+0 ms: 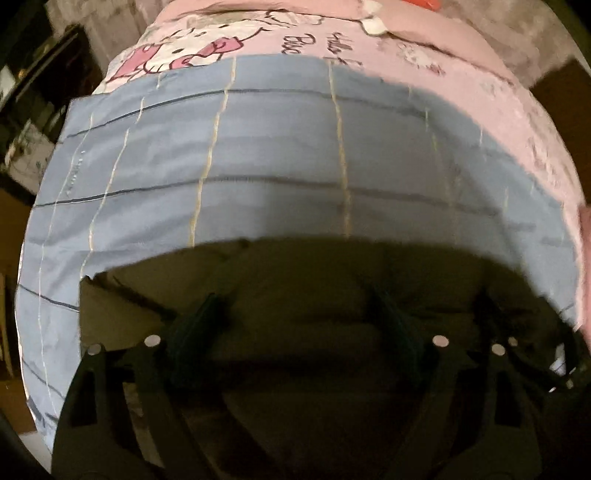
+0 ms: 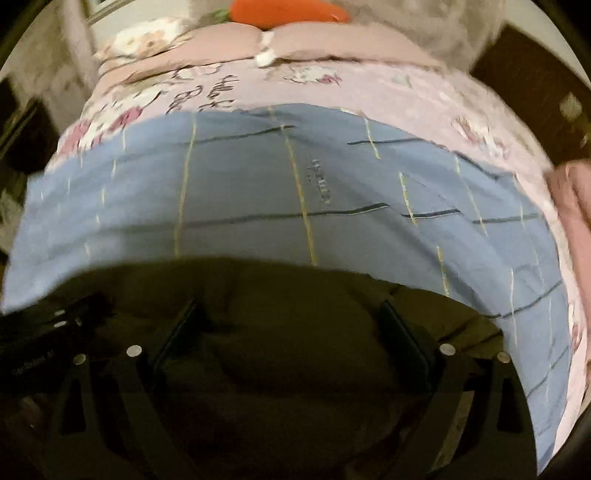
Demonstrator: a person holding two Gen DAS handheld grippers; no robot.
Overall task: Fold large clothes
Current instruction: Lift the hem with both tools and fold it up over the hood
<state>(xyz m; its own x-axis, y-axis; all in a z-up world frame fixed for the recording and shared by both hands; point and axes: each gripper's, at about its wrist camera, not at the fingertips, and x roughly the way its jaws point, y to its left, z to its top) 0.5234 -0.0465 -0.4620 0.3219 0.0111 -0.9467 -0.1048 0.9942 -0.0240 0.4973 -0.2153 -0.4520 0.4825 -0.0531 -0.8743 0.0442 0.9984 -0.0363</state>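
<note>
A dark olive garment (image 1: 295,288) lies on a blue checked sheet (image 1: 277,147) on the bed, filling the near part of both views (image 2: 288,314). My left gripper (image 1: 295,306) hovers over the garment with its jaws spread wide and nothing between them. My right gripper (image 2: 291,317) is likewise open above the dark garment. The fingers (image 1: 195,317) are dark and hard to make out against the cloth. The other gripper's body shows at the right edge of the left wrist view (image 1: 535,350) and at the left edge of the right wrist view (image 2: 55,325).
The blue sheet (image 2: 258,184) lies over a pink cartoon-print bed cover (image 1: 424,55). Pillows (image 2: 229,44) and an orange plush carrot (image 2: 288,11) sit at the bed's head. Pink folded cloth (image 2: 576,206) lies at the right. Dark furniture (image 1: 37,92) stands left of the bed.
</note>
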